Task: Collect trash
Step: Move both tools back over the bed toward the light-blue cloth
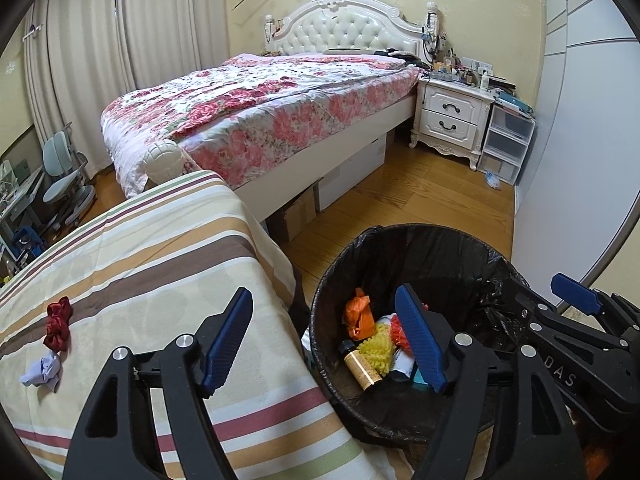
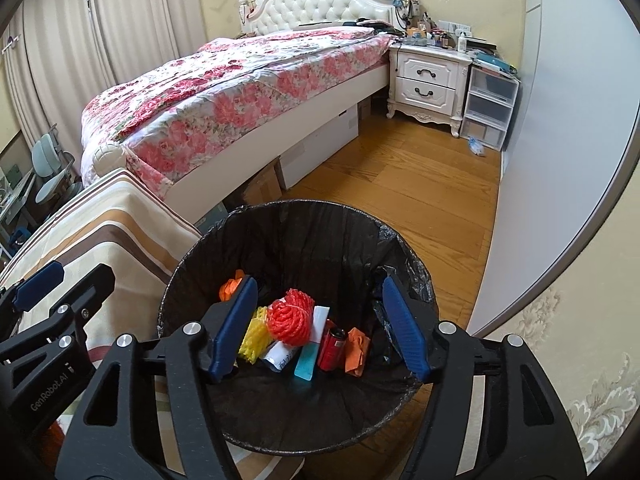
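One black-lined trash bin (image 2: 280, 360) on the floor just right of the striped bed (image 1: 140, 264); inside I count two orange wads, one yellow foam net, one red foam net (image 2: 291, 316), one brown bottle (image 1: 362, 368), one red can, one teal card. Bottle lies on its side, long axis near-right to far-left, cap far-left. Left hand-held gripper (image 1: 326, 344) and right hand-held gripper (image 2: 320, 332): both open, nothing between the pads; two items remain on the striped bed: red scrunchie (image 1: 58, 322), crumpled tissue (image 1: 44, 370).
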The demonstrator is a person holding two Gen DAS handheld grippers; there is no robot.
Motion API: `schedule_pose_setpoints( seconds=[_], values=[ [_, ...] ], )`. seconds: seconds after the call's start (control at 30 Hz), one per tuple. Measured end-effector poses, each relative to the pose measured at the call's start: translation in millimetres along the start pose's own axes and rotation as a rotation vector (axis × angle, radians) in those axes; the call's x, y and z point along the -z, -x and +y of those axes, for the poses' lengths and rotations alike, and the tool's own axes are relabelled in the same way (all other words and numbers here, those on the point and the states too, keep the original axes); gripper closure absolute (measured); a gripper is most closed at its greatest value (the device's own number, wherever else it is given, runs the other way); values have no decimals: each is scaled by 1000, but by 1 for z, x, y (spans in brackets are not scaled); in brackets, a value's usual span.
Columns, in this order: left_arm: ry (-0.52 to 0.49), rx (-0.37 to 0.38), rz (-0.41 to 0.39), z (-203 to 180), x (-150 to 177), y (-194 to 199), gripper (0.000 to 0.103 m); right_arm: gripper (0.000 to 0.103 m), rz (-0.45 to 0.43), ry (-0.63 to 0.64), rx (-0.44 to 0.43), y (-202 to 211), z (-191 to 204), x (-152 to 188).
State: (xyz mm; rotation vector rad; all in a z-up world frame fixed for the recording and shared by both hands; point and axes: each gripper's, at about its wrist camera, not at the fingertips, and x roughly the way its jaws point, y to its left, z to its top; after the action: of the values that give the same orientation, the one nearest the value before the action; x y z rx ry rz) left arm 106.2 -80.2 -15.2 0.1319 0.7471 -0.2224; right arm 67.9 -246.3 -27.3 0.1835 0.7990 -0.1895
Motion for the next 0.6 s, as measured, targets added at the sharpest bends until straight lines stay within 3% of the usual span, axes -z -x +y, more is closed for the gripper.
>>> schedule_pose_setpoints(
  seconds=[0.27, 0.6],
  values=[
    [41, -26, 2, 23, 9, 15, 30, 34, 1, 12, -33, 6, 18, 6],
    [95, -110, 12, 74, 35, 34, 30, 33, 38, 102, -134, 10, 82, 21]
  ],
)
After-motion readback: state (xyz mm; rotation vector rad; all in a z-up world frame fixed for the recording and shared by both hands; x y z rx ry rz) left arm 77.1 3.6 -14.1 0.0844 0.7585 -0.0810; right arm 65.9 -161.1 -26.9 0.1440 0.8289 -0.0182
